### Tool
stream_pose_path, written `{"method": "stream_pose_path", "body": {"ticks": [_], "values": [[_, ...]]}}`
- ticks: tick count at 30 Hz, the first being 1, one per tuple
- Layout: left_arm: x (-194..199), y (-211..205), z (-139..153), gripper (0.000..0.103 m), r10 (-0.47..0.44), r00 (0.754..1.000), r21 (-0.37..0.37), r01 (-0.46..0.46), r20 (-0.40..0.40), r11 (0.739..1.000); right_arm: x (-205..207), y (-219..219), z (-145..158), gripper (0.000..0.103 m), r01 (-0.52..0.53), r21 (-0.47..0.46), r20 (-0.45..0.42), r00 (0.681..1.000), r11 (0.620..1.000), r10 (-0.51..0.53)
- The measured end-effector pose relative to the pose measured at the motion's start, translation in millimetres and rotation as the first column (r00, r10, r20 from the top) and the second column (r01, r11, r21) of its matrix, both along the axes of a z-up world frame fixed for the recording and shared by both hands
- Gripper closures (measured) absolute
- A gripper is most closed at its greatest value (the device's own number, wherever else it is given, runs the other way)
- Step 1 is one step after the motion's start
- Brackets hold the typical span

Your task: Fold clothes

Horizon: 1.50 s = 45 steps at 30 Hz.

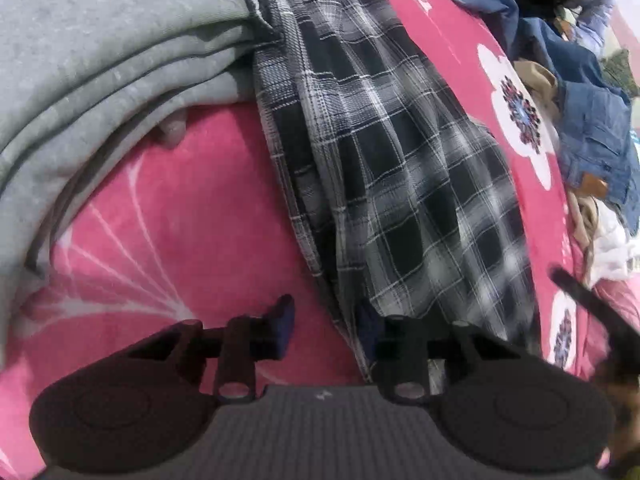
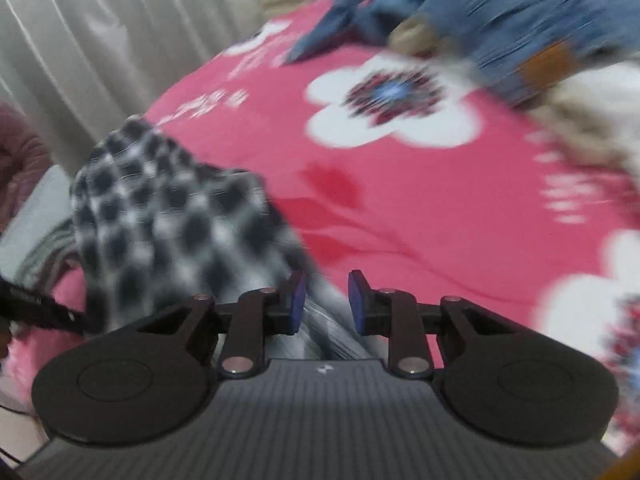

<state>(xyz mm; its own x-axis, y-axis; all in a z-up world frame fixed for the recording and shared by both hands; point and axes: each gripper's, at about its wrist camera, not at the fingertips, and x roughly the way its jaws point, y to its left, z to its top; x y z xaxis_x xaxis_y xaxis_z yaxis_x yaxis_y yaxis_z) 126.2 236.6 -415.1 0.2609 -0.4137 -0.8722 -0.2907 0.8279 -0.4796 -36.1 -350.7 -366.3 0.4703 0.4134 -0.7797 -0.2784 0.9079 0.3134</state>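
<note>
Lying on one pink bedspread (image 1: 168, 216): one plaid shirt (image 1: 400, 168), one grey garment (image 1: 100, 52)

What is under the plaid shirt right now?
The plaid shirt lies on the pink bedspread, its upper edge tucked beneath the folded grey sweatshirt. Anything else under the shirt is covered.

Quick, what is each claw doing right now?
Left claw: open, plaid shirt edge between its fingers.
Right claw: open, holding nothing.
</note>
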Motion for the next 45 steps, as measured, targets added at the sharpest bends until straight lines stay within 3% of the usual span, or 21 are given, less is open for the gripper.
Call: {"method": "stream_pose_path", "body": {"ticks": [3, 6, 7, 9, 13, 20, 22, 26, 30, 31, 33, 40, 43, 45], "values": [[0, 4, -2, 0.068, -0.015, 1.0, -0.017, 0.015, 0.005, 1.0, 28, 11, -12, 0.062, -0.06, 0.004, -0.045, 0.997, 0.998, 0.06], [1, 6, -7, 0.069, -0.018, 1.0, -0.027, 0.019, 0.019, 0.999, 42, 16, -24, 0.061, -0.091, 0.012, -0.101, 0.991, 0.996, 0.092], [1, 5, -9, 0.071, -0.02, 0.999, -0.027, 0.021, 0.026, 0.999, 46, 17, -31, 0.063, -0.103, 0.018, -0.139, 0.985, 0.994, 0.105], [-4, 5, -7, 0.072, -0.019, 0.999, -0.026, 0.02, 0.03, 0.999, 45, 29, -27, 0.103, -0.148, -0.063, -0.122, 0.983, 0.987, 0.139], [-2, 0, -8, 0.073, -0.024, 0.999, -0.018, 0.024, 0.03, 1.0, 41, 42, -16, 0.103, -0.135, -0.224, -0.041, 0.991, 0.965, 0.129], [0, 9, -6, 0.074, -0.014, 1.0, -0.065, 0.015, 0.011, 0.998, 40, 53, -1, 0.101, -0.065, -0.413, 0.052, 0.994, 0.908, 0.095], [1, 12, -5, 0.073, -0.006, 1.0, -0.071, 0.007, 0.016, 0.997, 45, 63, 20, 0.099, -0.048, -0.428, 0.109, 0.989, 0.902, 0.105], [-2, 15, -9, 0.073, 0.026, 1.0, -0.09, -0.025, 0.013, 0.996, 65, 131, 21, 0.099, -0.292, -0.327, 0.128, 0.928, 0.899, 0.349], [-5, 15, -10, 0.074, 0.042, 0.999, -0.094, -0.041, 0.016, 0.995, 85, 202, 20, 0.101, -0.536, -0.222, 0.171, 0.801, 0.814, 0.574], [-6, 16, -10, 0.074, 0.043, 0.999, -0.095, -0.041, 0.019, 0.995, 96, 216, 5, 0.101, -0.559, -0.236, 0.154, 0.786, 0.795, 0.599], [-7, 16, -11, 0.074, 0.042, 0.999, -0.098, -0.04, 0.023, 0.994, 113, 233, -13, 0.103, -0.578, -0.262, 0.115, 0.777, 0.773, 0.619], [-13, 21, -16, 0.075, 0.07, 0.997, -0.128, -0.065, 0.036, 0.99, 143, 253, 19, 0.098, -0.59, -0.259, 0.039, 0.785, 0.765, 0.619], [-16, 22, -17, 0.075, 0.085, 0.996, -0.141, -0.079, 0.037, 0.987, 158, 290, 49, 0.093, -0.646, -0.141, 0.067, 0.75, 0.75, 0.658], [-18, 23, -18, 0.075, 0.094, 0.995, -0.149, -0.088, 0.038, 0.985, 176, 323, 61, 0.075, -0.696, -0.045, 0.075, 0.713, 0.717, 0.697]]}}
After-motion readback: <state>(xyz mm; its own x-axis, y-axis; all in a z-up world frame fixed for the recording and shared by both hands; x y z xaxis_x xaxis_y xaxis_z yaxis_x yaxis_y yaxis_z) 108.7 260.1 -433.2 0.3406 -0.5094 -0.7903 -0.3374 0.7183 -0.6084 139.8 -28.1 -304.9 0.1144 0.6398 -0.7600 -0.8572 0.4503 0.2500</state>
